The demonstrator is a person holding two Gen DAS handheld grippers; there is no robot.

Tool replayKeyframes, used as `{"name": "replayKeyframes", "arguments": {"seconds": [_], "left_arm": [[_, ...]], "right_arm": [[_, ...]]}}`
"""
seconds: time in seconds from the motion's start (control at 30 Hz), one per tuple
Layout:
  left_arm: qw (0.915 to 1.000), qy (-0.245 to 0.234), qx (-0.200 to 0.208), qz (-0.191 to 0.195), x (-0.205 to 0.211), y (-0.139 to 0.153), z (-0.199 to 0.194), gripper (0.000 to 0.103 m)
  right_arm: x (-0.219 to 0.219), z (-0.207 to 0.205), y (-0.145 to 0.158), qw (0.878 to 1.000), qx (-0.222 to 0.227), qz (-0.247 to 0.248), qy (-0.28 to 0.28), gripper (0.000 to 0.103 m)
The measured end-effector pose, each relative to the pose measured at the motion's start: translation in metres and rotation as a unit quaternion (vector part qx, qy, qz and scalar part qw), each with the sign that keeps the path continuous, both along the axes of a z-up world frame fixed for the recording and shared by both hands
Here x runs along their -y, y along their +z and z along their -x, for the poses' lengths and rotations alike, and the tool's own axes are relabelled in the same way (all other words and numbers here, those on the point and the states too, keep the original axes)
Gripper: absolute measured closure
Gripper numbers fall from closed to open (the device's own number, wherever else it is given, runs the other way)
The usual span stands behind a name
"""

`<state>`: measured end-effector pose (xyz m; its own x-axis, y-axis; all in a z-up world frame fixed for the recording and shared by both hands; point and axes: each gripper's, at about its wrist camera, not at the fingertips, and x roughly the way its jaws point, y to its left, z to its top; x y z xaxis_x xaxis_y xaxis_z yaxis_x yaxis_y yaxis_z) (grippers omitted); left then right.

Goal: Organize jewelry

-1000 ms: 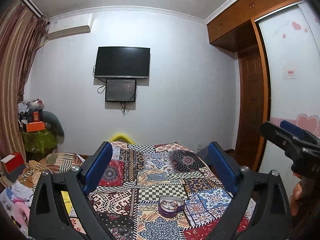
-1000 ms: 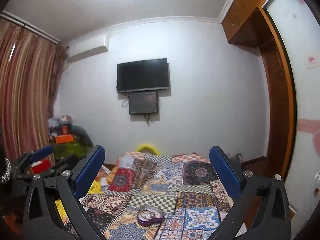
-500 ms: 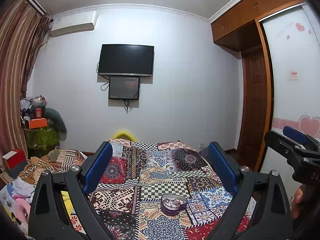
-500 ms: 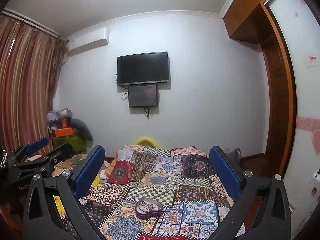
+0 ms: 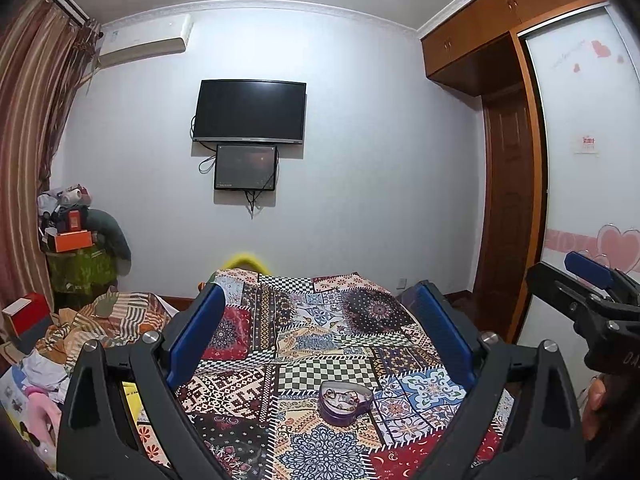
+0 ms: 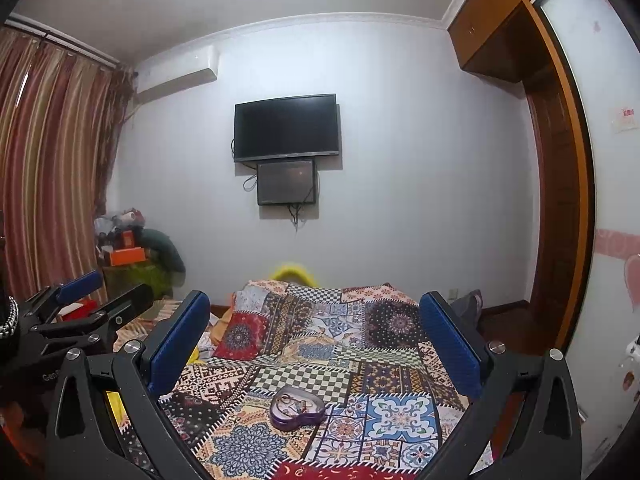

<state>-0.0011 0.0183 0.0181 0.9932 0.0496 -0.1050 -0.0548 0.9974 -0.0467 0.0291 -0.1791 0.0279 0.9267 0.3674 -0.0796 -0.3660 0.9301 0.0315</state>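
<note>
A purple heart-shaped tin with jewelry inside lies open on the patchwork bed cover; it also shows in the right wrist view. My left gripper is open and empty, held above the bed with the tin below and ahead of its blue pads. My right gripper is open and empty too, at a similar height. The right gripper shows at the right edge of the left wrist view, and the left gripper at the left edge of the right wrist view.
A television and a smaller screen hang on the far wall. A wooden door and a wardrobe stand right. Clothes and boxes pile up left by the striped curtain.
Both views have tilted down and drawn a little closer to the bed, so the tin sits higher in each frame. Both grippers stay open.
</note>
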Motion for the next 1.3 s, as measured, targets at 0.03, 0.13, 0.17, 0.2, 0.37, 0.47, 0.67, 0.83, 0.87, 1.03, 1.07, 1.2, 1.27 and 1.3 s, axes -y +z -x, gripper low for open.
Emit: {"name": "replayKeyframes", "arguments": {"seconds": [0.03, 0.13, 0.17, 0.2, 0.37, 0.47, 0.67, 0.83, 0.87, 1.03, 1.07, 1.2, 1.27, 1.3], "left_arm": [[1.0, 0.0, 0.0, 0.0, -0.0015, -0.0004, 0.0004, 0.007], [1.0, 0.002, -0.001, -0.002, -0.0014, -0.0006, -0.0002, 0.007], [1.0, 0.002, -0.002, -0.002, -0.001, -0.0006, -0.0005, 0.006], [1.0, 0.001, -0.002, -0.001, -0.001, -0.0005, -0.0011, 0.007], [1.0, -0.001, -0.004, 0.0, -0.0012, -0.0009, -0.0031, 0.006], [1.0, -0.001, -0.004, -0.001, -0.0011, -0.0013, -0.0025, 0.006], [1.0, -0.003, -0.005, 0.0, -0.0013, -0.0017, -0.0025, 0.006], [1.0, -0.006, -0.005, 0.0, -0.0008, -0.0019, -0.0031, 0.006], [1.0, -0.006, -0.005, 0.0, -0.0007, -0.0021, -0.0033, 0.006], [0.9999, -0.009, -0.007, -0.002, 0.0013, -0.0025, -0.0045, 0.006], [0.9999, -0.009, -0.007, -0.002, 0.0015, -0.0024, -0.0042, 0.006], [0.9999, -0.013, -0.008, -0.002, 0.0021, -0.0027, -0.0042, 0.006], [0.9998, -0.015, -0.009, -0.001, 0.0023, -0.0029, -0.0045, 0.006], [0.9998, -0.015, -0.009, 0.0, 0.002, -0.0032, -0.0051, 0.006]], "right_arm": [[0.0009, 0.0004, 0.0005, 1.0, 0.0, 0.0, 0.0, 0.0], [0.0017, 0.0001, 0.001, 1.0, -0.002, -0.001, 0.0, 0.0], [0.002, -0.0003, 0.001, 1.0, -0.003, -0.001, 0.0, 0.0], [0.0021, -0.0003, 0.0006, 1.0, -0.003, -0.001, 0.0, 0.0], [0.0023, 0.0013, 0.0006, 1.0, -0.005, -0.002, 0.001, 0.0], [0.0016, 0.0008, 0.0011, 1.0, -0.007, -0.001, 0.001, 0.0], [0.0022, 0.0, 0.0011, 1.0, -0.01, -0.002, 0.003, 0.0], [0.0026, -0.0004, 0.0011, 1.0, -0.01, -0.002, 0.002, 0.0], [0.003, -0.0002, 0.0016, 1.0, -0.01, -0.002, 0.002, 0.0], [0.0036, -0.0003, 0.0014, 1.0, -0.009, -0.003, 0.002, 0.0], [0.0034, -0.0005, 0.001, 1.0, -0.009, -0.003, 0.001, 0.0], [0.0037, -0.0008, 0.0013, 1.0, -0.009, -0.004, 0.001, 0.0], [0.0041, -0.0009, 0.0014, 1.0, -0.009, -0.005, 0.001, 0.0], [0.0037, -0.0008, 0.0012, 1.0, -0.009, -0.004, 0.001, 0.0]]}}
